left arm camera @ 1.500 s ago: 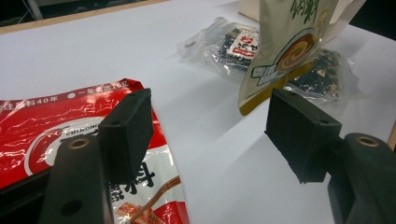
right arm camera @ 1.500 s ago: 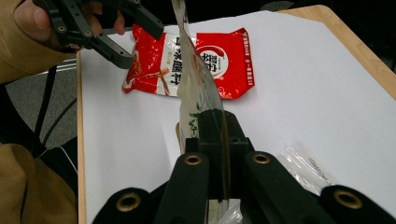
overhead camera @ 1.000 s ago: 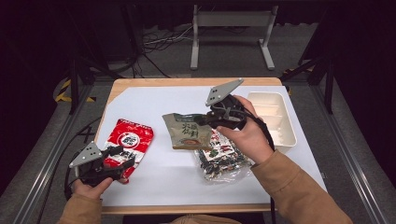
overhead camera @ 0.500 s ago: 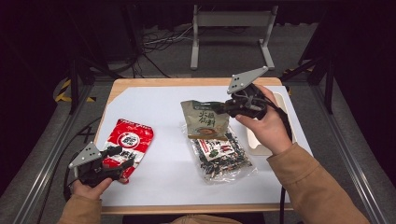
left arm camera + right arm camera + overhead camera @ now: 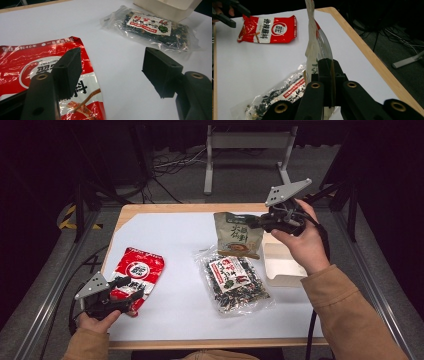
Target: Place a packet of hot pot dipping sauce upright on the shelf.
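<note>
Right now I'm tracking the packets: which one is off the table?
The olive-green packet, pinched in the right gripper; the red packet and clear seaweed bag lie flat.

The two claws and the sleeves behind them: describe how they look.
Both the left claw and the right claw are black, each topped by a grey three-cornered plate with small dark dots. Their jaws are blocky black bars with brass-coloured screw holes. A black cable trails from each. Both sleeves are tan.
</note>
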A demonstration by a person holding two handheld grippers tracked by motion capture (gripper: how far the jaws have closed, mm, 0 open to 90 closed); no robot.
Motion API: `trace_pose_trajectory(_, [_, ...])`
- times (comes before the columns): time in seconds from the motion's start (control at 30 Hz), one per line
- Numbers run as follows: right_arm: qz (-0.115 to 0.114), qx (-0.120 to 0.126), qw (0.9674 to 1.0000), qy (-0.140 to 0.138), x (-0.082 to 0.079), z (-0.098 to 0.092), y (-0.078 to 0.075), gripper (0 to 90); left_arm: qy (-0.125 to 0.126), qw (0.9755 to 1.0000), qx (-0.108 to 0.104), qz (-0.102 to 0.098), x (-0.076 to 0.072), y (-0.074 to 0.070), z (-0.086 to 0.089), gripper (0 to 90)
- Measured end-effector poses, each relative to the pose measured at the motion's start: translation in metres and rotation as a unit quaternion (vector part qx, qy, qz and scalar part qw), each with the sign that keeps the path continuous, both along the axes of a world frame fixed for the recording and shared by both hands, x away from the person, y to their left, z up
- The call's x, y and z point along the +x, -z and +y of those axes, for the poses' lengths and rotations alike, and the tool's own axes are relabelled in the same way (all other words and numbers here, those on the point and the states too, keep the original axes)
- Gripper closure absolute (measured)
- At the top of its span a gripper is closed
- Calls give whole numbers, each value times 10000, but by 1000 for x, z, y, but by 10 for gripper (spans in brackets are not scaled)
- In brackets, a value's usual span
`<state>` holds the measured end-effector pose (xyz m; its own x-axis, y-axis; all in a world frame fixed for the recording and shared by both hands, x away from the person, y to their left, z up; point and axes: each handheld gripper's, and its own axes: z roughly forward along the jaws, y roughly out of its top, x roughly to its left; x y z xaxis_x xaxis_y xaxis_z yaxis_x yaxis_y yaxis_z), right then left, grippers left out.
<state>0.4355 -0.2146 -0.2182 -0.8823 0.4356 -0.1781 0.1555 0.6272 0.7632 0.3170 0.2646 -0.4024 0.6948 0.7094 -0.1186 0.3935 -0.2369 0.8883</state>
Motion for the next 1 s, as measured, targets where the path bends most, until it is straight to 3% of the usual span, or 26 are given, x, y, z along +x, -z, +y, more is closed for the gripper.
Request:
trace_pose_trajectory(0.47, [-280,76,9989,373,16,-44,-7,900,0,10000,-12,47,0,1,-1,322])
trace_pose_trajectory(1.0, [-593,95,9963,621,34,-83,-3,900,-117,9999,14,80,-6,3,4,322])
